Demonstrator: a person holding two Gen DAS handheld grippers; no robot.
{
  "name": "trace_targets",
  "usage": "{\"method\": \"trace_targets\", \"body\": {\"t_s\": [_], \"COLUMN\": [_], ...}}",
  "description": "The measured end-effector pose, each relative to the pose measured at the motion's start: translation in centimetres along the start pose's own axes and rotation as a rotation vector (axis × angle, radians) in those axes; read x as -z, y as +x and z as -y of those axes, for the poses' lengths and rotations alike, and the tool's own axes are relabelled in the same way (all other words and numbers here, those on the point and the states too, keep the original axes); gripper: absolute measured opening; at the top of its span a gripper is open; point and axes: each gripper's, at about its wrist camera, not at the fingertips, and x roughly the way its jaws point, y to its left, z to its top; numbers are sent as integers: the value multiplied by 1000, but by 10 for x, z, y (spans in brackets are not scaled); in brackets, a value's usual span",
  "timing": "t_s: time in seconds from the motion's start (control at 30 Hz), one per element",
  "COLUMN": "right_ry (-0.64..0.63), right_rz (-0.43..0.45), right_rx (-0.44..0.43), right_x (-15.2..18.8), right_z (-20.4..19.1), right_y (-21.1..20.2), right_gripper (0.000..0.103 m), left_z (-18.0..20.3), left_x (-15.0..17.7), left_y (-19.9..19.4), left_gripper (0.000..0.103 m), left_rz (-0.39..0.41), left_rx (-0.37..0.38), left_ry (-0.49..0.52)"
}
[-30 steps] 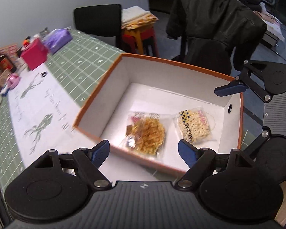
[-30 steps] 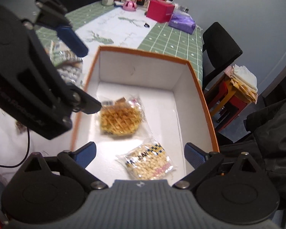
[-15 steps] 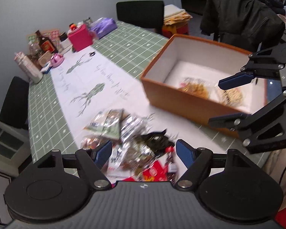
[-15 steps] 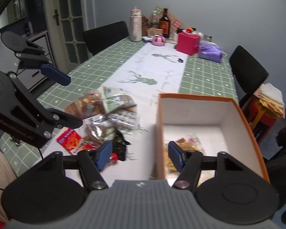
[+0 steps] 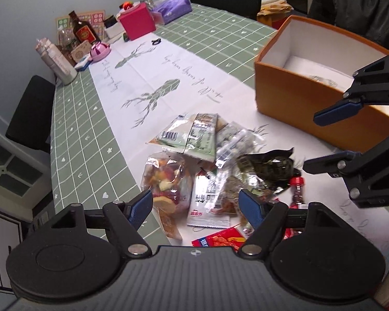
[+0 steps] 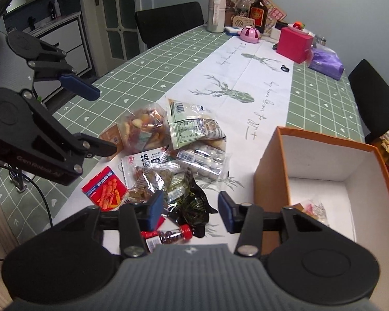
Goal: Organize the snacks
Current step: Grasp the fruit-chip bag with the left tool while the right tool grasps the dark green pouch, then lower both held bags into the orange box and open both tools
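Observation:
A pile of snack packets lies on the white table runner: a fruit mix bag [image 5: 166,181] [image 6: 142,129], a green packet [image 5: 192,134] [image 6: 192,127], a black packet [image 5: 269,165] [image 6: 192,202], a red packet [image 6: 103,189] and a small red-capped bottle [image 6: 173,235]. My left gripper [image 5: 195,206] [image 6: 96,119] hovers open over the fruit bag and a white packet [image 5: 205,202]. My right gripper [image 6: 190,210] [image 5: 329,137] hangs open and half narrowed above the black packet, gripping nothing. The orange box [image 5: 298,103] [image 6: 269,171] stands to the right with wrapped snacks [image 6: 311,207] inside.
At the table's far end stand a pink box [image 6: 294,45], a purple pack [image 6: 324,62], a brown bottle [image 6: 258,10] and a flask [image 6: 216,10]. Black chairs [image 6: 168,20] ring the table. A cable [image 6: 41,197] runs at the near left edge.
Both grippers have swung away from above the open box to above the snack pile. The right gripper's jaws have narrowed a good deal; the left's only slightly.

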Motion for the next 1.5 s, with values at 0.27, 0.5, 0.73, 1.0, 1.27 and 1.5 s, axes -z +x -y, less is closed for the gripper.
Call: {"method": "trace_targets", "body": {"t_s": [0.27,0.5,0.73,1.0,1.27,1.5], "right_ry": [-30,-145,-150,-143,-124,-96], "right_rz": [-91,-156,-213,-248,-255,-258], "right_rx": [-19,35,24,-7,-8,12], "right_x": [-6,-9,-4,-3,-3,-2], "right_z": [-2,-9,-3,-2,-2,0], "right_y": [46,78,97,108,113,112], "right_gripper": [53,53,52,45,43,41], "left_z": [-23,-42,-41,-41,-44,-42], "left_x": [0,-8,-10,-8,-7,-7], "left_y": [44,71,95,113,115,112], "left_gripper": [89,90,91,90,77,66], "left_rz": [-52,-82,-128,-163,-182,-175], "left_rx": [-24,-3,5,0,-6,-37], "left_ry": [-27,-98,-92,-89,-124,-156]}}
